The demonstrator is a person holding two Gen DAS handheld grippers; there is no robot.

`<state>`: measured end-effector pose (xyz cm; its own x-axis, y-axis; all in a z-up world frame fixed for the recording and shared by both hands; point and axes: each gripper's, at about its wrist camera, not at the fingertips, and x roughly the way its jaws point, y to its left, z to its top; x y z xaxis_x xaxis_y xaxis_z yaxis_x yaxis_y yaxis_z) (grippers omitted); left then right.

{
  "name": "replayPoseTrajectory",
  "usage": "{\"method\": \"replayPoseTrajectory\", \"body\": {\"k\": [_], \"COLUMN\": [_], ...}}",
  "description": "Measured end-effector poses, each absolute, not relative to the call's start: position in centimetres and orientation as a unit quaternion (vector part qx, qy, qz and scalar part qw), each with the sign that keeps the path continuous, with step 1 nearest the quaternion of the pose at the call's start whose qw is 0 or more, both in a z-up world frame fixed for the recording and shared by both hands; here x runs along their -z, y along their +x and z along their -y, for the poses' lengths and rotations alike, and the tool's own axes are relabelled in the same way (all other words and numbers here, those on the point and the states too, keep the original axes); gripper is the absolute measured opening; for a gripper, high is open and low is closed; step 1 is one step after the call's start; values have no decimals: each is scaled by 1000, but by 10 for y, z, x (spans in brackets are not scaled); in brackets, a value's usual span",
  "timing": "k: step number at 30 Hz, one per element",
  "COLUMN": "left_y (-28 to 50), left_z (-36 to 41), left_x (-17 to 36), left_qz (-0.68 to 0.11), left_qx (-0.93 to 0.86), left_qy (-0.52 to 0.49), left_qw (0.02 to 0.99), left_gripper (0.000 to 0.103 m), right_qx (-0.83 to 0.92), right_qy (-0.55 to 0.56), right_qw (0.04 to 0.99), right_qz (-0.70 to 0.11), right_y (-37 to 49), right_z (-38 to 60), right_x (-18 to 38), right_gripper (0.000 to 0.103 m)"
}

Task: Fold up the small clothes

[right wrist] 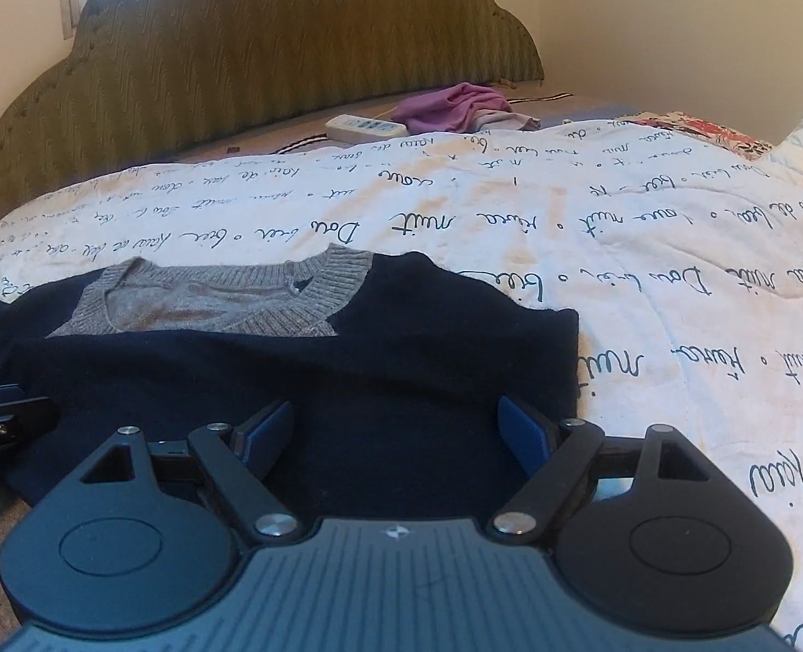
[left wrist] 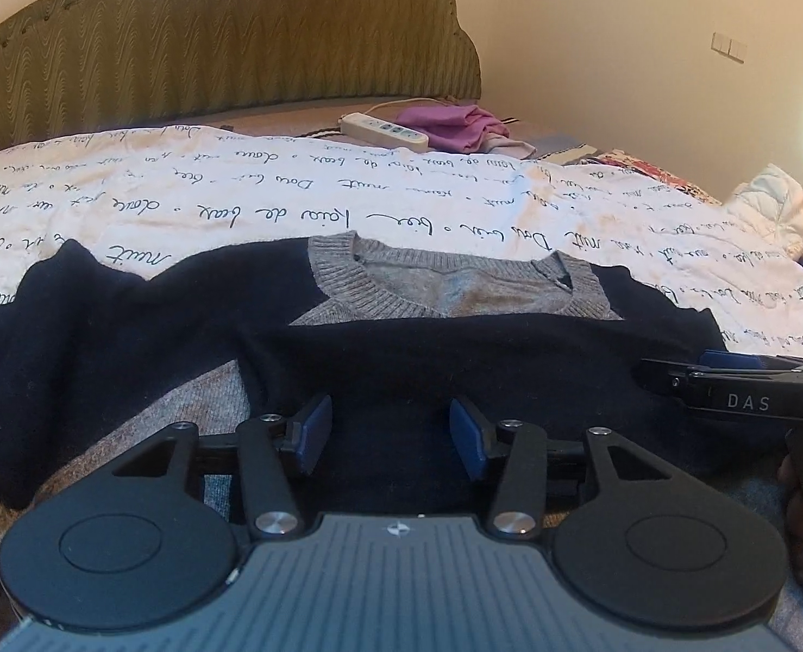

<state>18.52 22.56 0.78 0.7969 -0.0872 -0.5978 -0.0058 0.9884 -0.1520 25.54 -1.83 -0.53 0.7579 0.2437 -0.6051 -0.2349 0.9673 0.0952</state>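
Left wrist view: left gripper [left wrist: 389, 437] jaws spread, empty, low over sweater [left wrist: 456, 364]. Navy body directly ahead and beneath fingers; grey collar [left wrist: 347, 282] farther forward. Right gripper [left wrist: 727, 380] enters from right, side-on, at sweater's right edge.

Right wrist view: right gripper [right wrist: 396, 434] jaws wide apart, nothing held. Sweater [right wrist: 347, 380] ahead and leftward, long axis running crosswise; its right edge just beside right finger [right wrist: 524, 434]. Right gripper likely nearer that edge.

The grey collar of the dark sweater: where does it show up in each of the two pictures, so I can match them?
Left wrist view: the grey collar sits just right of centre, beyond the open left gripper.
Right wrist view: the grey collar lies left of centre, beyond the open right gripper.
Shared landmark: the white power strip near the headboard.
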Motion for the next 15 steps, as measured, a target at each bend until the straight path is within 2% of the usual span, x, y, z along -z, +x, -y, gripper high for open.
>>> {"method": "replayPoseTrajectory", "body": {"k": [3,5,8,15], "left_y": [168,150,124,86], "left_z": [-242,-265,-312,-447], "left_x": [-22,-36,-56,-71], "left_qz": [-303,-277,-237,-182], "left_qx": [13,-11,-55,-227], "left_qy": [-77,-91,-128,-308], "left_qw": [950,957,961,906], "left_gripper": [61,75,89,92], "right_qx": [-127,-127,-128,-127], "right_qy": [5,5,7,9], "right_qw": [938,938,938,938], "right_qz": [-324,-323,-323,-321], "right_y": [256,256,256,255], "right_z": [18,18,18,18], "right_x": [5,5,5,5], "right_gripper": [83,83,83,83]}}
